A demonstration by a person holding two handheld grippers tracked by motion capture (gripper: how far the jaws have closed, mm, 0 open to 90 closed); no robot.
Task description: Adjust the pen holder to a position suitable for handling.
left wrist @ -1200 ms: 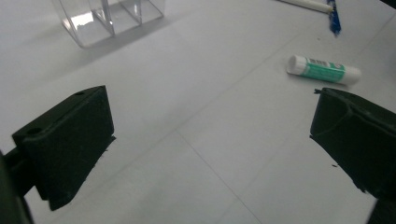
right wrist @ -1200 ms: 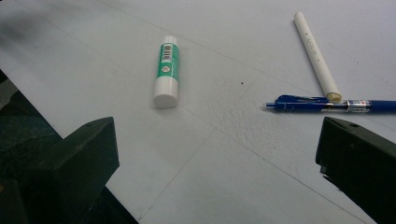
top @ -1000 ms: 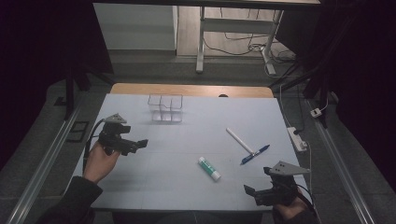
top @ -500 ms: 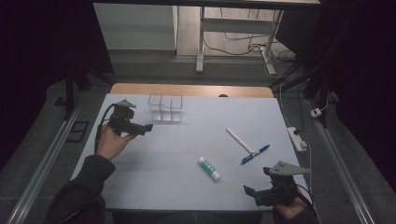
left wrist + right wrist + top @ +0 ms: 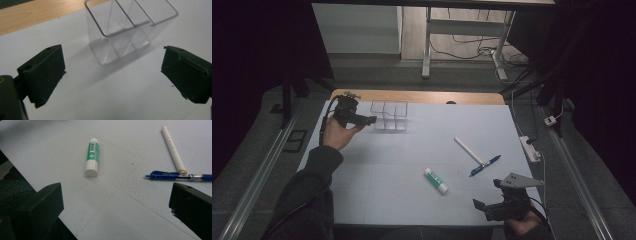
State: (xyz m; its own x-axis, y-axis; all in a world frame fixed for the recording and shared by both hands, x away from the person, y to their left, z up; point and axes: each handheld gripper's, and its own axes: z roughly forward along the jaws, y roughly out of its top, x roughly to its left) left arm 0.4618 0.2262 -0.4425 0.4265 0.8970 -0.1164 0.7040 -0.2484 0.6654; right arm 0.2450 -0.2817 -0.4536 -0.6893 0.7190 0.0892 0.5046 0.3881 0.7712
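Note:
A clear plastic organizer (image 5: 389, 115) with compartments stands at the table's far left; it appears close ahead (image 5: 130, 30) in the left gripper view. My left gripper (image 5: 371, 120) is held just left of it, open, jaws wide apart and empty (image 5: 112, 77). A green-and-white glue stick (image 5: 435, 180) (image 5: 92, 156) lies mid-table. A white pen (image 5: 469, 150) (image 5: 173, 148) and a blue pen (image 5: 485, 165) (image 5: 178, 176) lie touching to its right. My right gripper (image 5: 487, 200) hovers open at the front right edge, empty (image 5: 115, 205).
The white table top (image 5: 412, 150) has a wooden strip (image 5: 422, 96) along its far edge. A power strip (image 5: 532, 148) lies off the right side. The front table edge (image 5: 37, 182) runs just below the glue stick in the right gripper view.
My left hand has carried its gripper away from me and rightward, up to the clear organizer. The right gripper has stayed put.

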